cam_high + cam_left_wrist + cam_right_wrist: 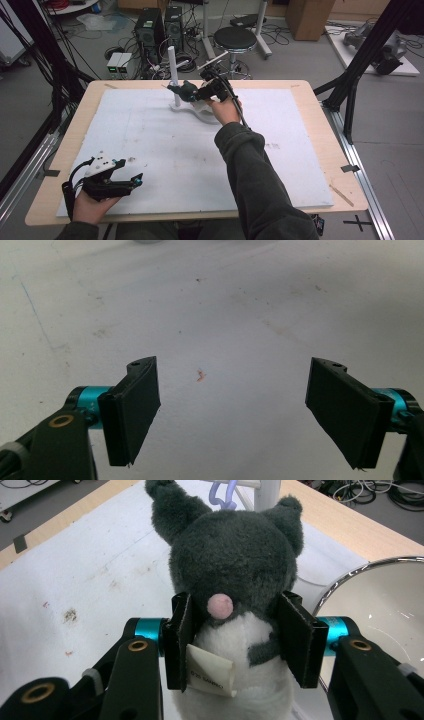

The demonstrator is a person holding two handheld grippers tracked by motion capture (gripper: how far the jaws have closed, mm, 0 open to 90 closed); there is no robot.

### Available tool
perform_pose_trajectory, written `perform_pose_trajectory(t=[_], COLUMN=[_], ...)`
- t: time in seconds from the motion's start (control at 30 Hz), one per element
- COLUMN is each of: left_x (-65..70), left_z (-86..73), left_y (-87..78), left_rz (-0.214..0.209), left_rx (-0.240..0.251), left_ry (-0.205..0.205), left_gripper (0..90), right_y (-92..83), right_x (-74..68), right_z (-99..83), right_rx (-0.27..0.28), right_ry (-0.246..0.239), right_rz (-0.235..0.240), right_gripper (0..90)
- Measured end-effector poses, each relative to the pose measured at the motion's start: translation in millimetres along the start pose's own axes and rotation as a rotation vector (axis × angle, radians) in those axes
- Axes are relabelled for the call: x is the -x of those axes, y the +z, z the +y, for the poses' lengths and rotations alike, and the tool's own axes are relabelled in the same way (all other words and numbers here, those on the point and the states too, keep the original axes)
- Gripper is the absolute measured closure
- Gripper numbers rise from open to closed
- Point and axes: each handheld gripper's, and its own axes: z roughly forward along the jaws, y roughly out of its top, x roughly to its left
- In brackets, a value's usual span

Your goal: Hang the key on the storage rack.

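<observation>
A dark grey plush toy (235, 555) with a white belly, a pink spot and a paper tag sits between my right gripper's (239, 640) jaws, which press on both its sides. In the high view the right gripper (192, 93) holds the plush toy (182, 91) at the far middle of the table, beside a white upright post (172, 67). A purple hook (222, 497) hangs by the post just behind the toy's head. My left gripper (136, 180) rests near the front left corner. Its jaws stand wide apart over bare white board, and nothing lies within the left gripper (240, 412).
A white bowl (380, 600) with a shiny rim sits close to the right of the plush. A white foam board (165, 150) covers most of the wooden table (310, 100). Behind the table stand a black stool (235, 37), computer towers (150, 27) and cables.
</observation>
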Motion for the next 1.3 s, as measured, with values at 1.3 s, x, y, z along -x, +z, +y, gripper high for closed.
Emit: perform_pose_trajectory(t=[1.3], left_x=[-0.4], left_z=[0.3], left_y=[-0.5], left_rz=[0.001], left_rx=[0.004], left_ry=[0.000], left_gripper=[22.0], right_y=[12.1], right_x=[-1.7], right_z=[-1.6], right_rx=[-0.039], right_ry=[0.000], right_rz=[-0.018], right_gripper=[51.2])
